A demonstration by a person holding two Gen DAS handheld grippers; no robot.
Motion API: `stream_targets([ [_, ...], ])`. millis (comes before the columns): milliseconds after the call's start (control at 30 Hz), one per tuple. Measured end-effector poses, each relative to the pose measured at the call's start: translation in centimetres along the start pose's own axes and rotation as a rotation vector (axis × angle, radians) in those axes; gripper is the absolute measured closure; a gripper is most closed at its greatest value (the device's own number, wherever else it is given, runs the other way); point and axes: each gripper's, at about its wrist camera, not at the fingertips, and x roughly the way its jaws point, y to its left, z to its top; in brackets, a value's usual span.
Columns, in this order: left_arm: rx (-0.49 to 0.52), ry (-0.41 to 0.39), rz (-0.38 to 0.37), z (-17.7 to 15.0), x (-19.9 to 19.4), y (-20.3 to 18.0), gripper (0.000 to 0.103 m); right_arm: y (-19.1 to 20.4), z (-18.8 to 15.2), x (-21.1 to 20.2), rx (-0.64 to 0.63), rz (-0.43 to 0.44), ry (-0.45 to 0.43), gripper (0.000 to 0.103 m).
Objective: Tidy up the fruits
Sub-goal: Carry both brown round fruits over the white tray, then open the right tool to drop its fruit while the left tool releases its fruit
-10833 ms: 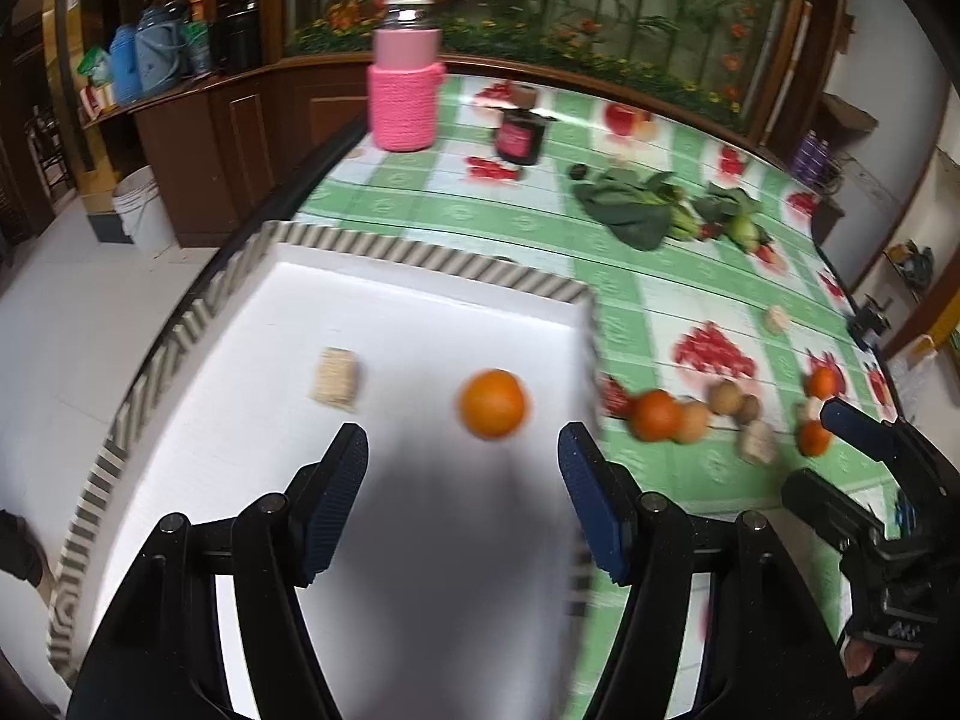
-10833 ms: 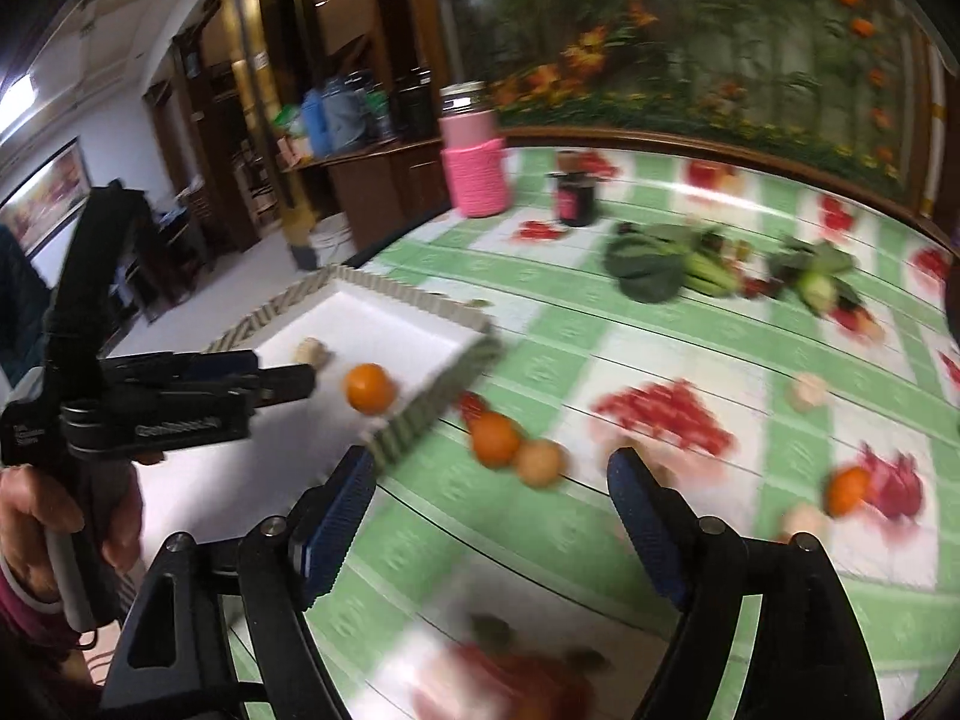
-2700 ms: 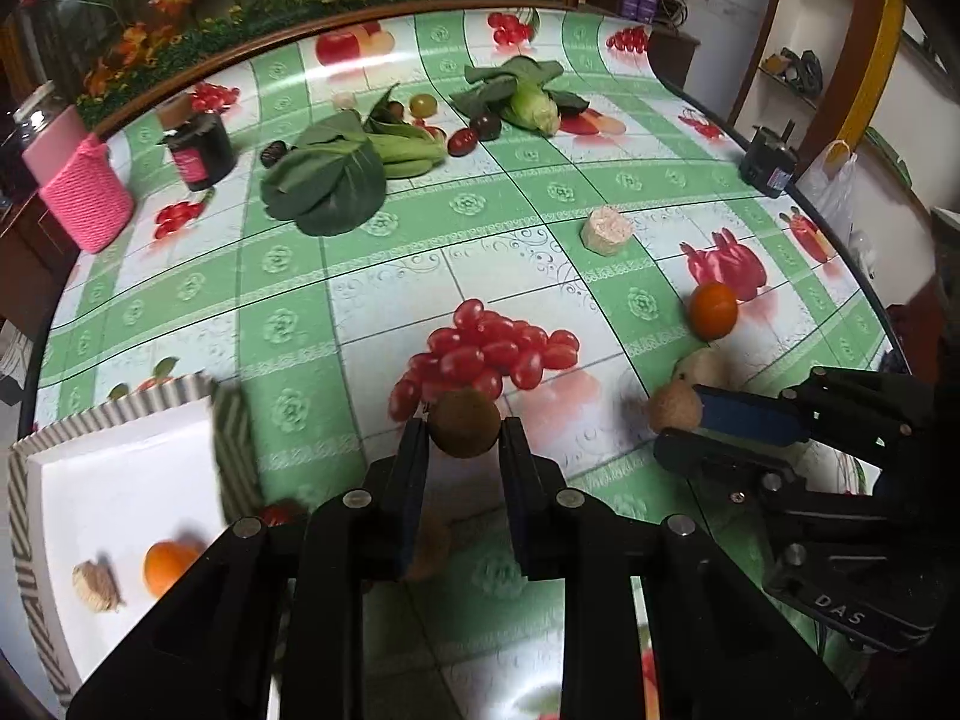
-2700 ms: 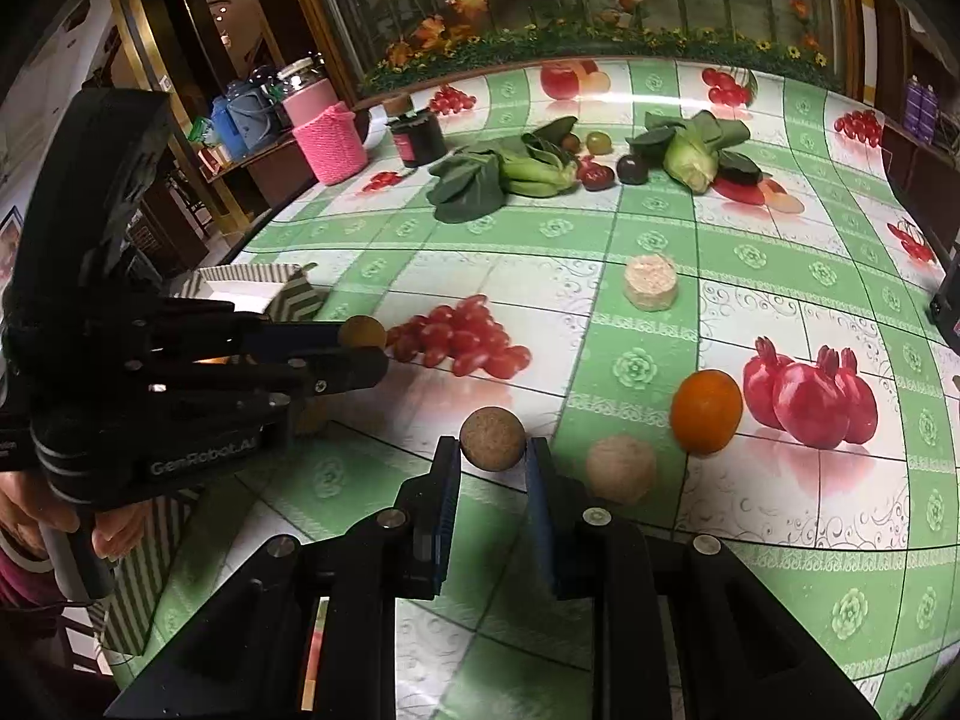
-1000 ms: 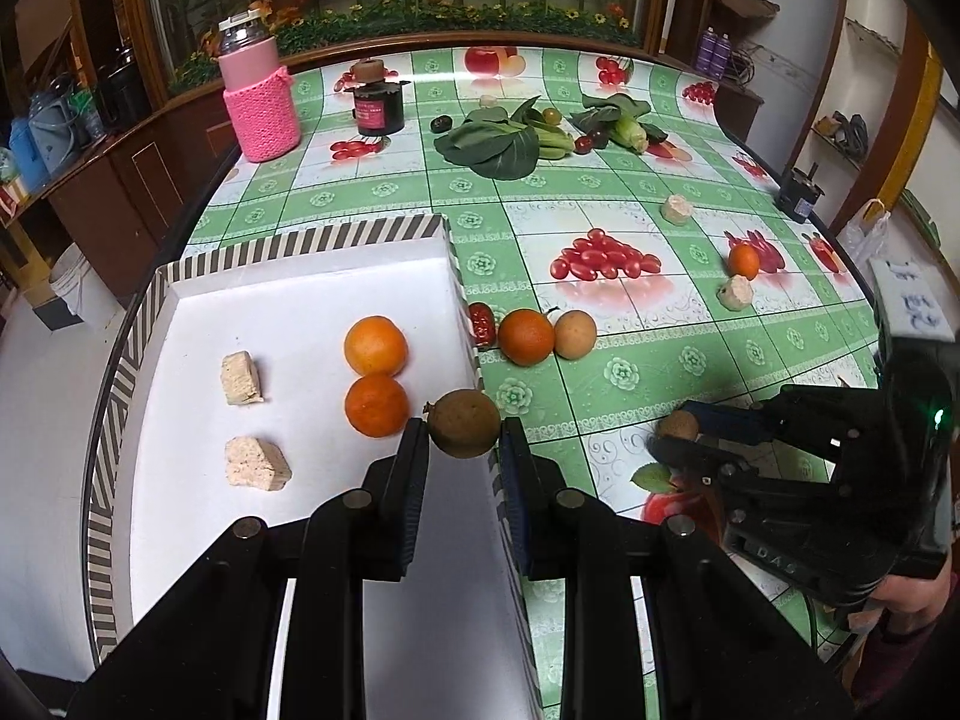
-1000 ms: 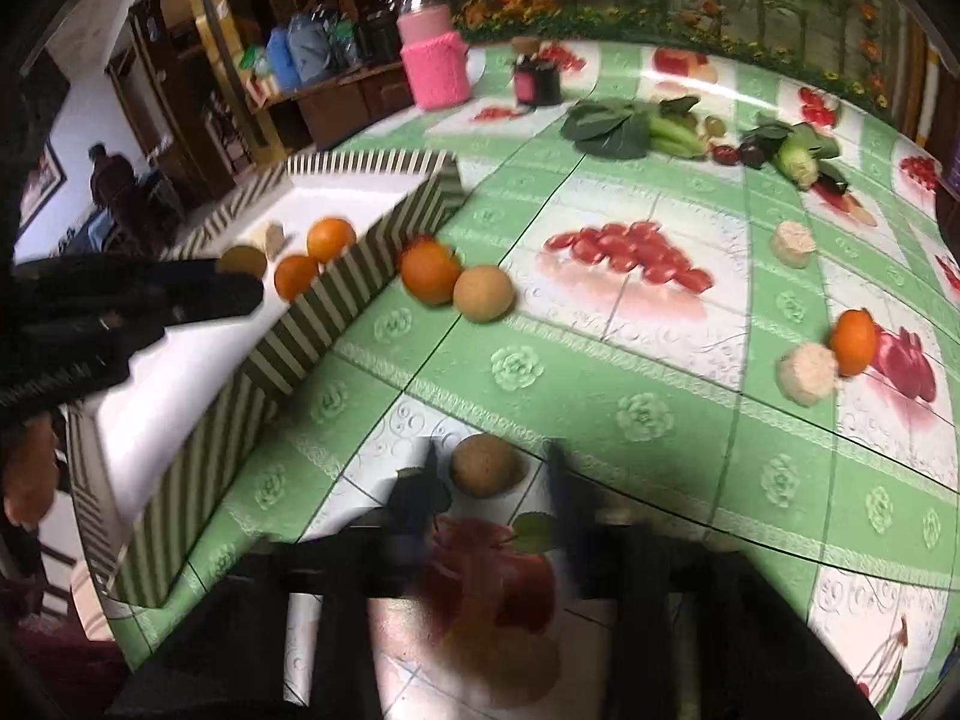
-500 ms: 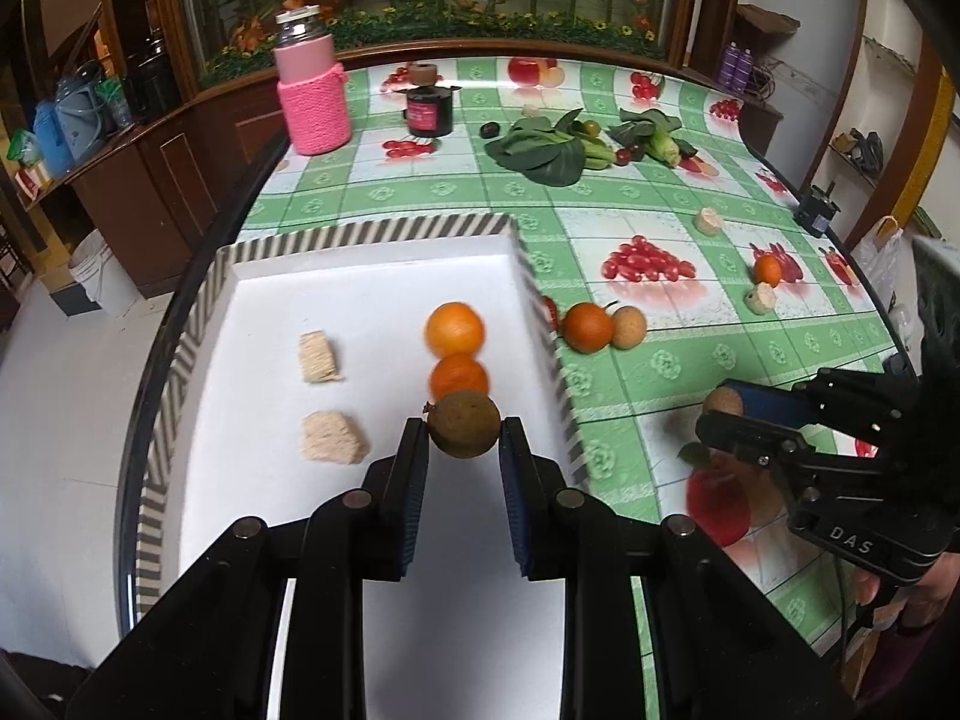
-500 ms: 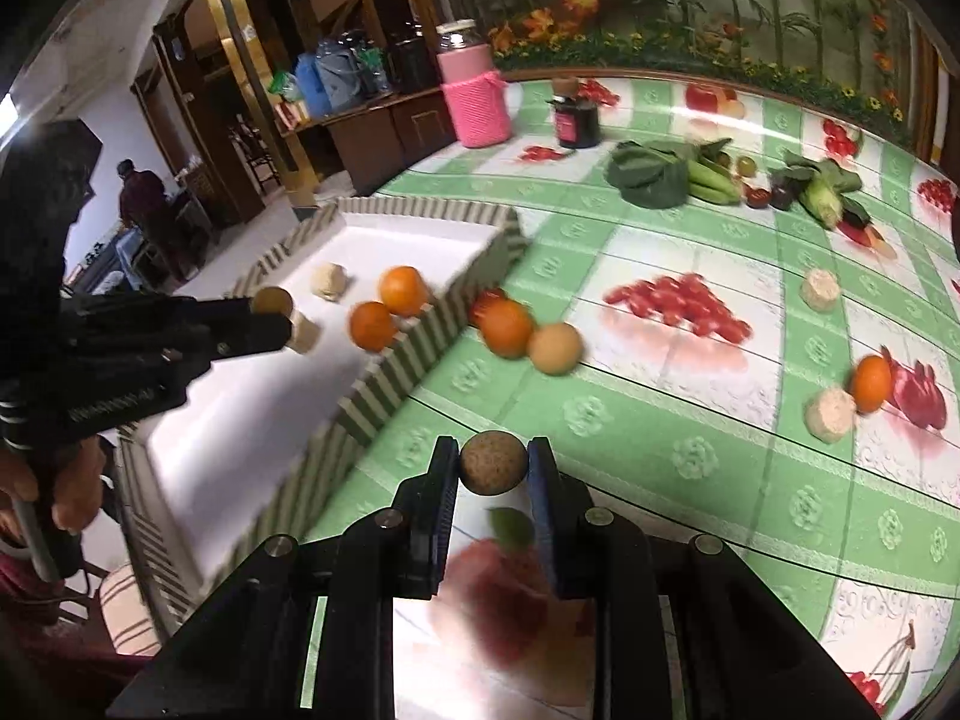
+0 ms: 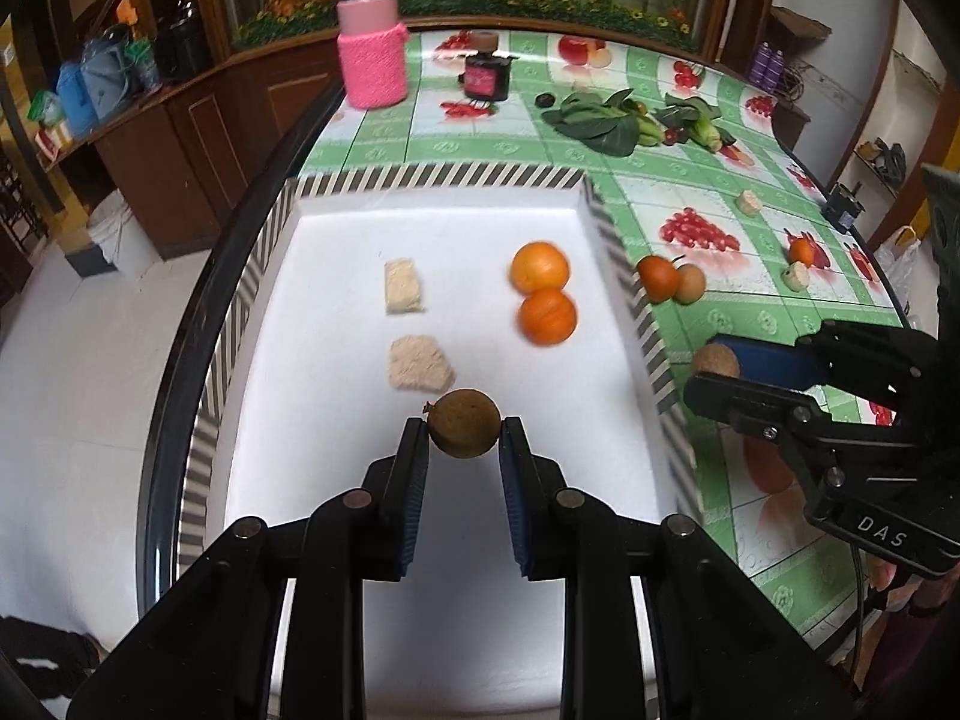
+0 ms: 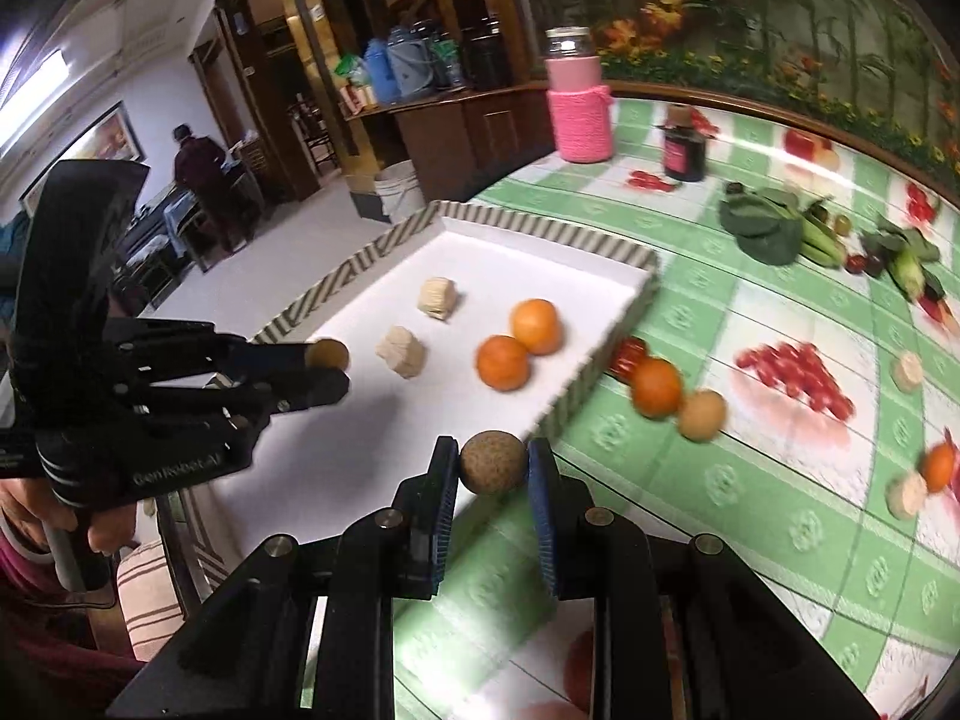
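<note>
My left gripper [image 9: 463, 444] is shut on a brown round fruit [image 9: 465, 431] and holds it above the white tray [image 9: 336, 228], near its middle front. Two oranges [image 9: 543, 291] and two beige blocks [image 9: 411, 330] lie in the tray. My right gripper [image 10: 493, 468] is shut on a tan round fruit [image 10: 493, 461] above the tray's right wall [image 10: 591, 372]; it also shows in the left wrist view [image 9: 717, 375]. An orange [image 10: 657, 387] and a tan fruit [image 10: 701, 414] lie on the tablecloth beside the tray.
A pink jar [image 9: 372, 57] and a dark jar [image 9: 487, 75] stand at the back. Leafy greens [image 9: 600, 120] lie behind the tray. Another orange [image 9: 801, 251] and beige pieces [image 9: 797, 276] lie at the right. The table's left edge [image 9: 198, 324] drops to the floor.
Both grippers have moved left with their fruits. The left one is now further over the tray; the right one has come from the tablecloth to the tray's right wall.
</note>
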Motion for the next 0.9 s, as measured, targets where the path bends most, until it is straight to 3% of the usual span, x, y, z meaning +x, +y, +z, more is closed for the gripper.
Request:
stream_targets([
  [633,-0.038,0.046,0.013,-0.1,2.8,1.9,0.082,2.0,1.7,6.7,-0.081,0.014,0.123,0.078],
  [833,-0.045,0.048,0.027,-0.1,3.1,2.0,0.081,2.2,1.6,6.7,-0.097,0.009,0.125,0.078],
  [900,-0.054,0.047,0.025,-0.1,3.2,2.1,0.081,2.1,1.6,6.3,-0.083,0.01,0.115,0.072],
])
